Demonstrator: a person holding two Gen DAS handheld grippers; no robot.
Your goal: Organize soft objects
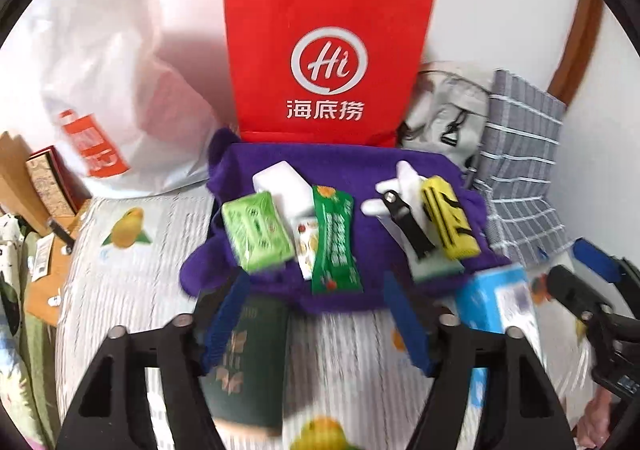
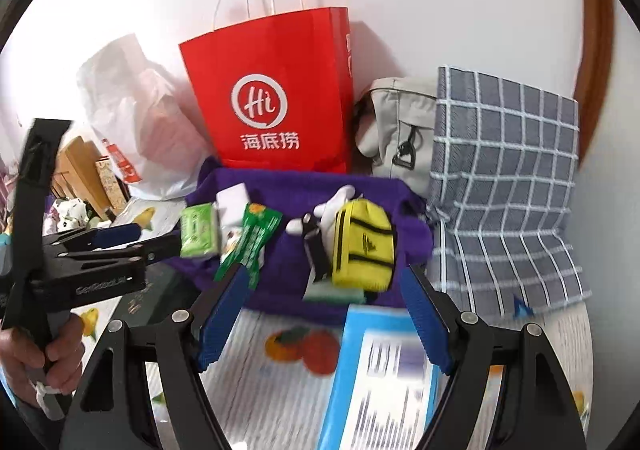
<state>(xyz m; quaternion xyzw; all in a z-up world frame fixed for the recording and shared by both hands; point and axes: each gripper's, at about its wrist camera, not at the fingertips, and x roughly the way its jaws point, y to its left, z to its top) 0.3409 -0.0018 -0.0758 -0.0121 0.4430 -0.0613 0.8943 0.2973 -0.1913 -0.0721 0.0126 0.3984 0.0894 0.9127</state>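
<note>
On fuzzy purple cloth (image 1: 336, 166), crinkly packets (image 1: 334, 242)

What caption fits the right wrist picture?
Open right gripper above blue box, facing toys on purple cloth.

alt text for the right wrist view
Open right claw hovers over a blue box on a fruit-print cover, facing a purple cloth strewn with snack packs and a yellow pouch. A red paper bag stands behind.

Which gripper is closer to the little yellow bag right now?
Right. The right gripper sits open just below the yellow bag. The left gripper is over by the green tissue pack, on the purple cloth's other side.
</note>
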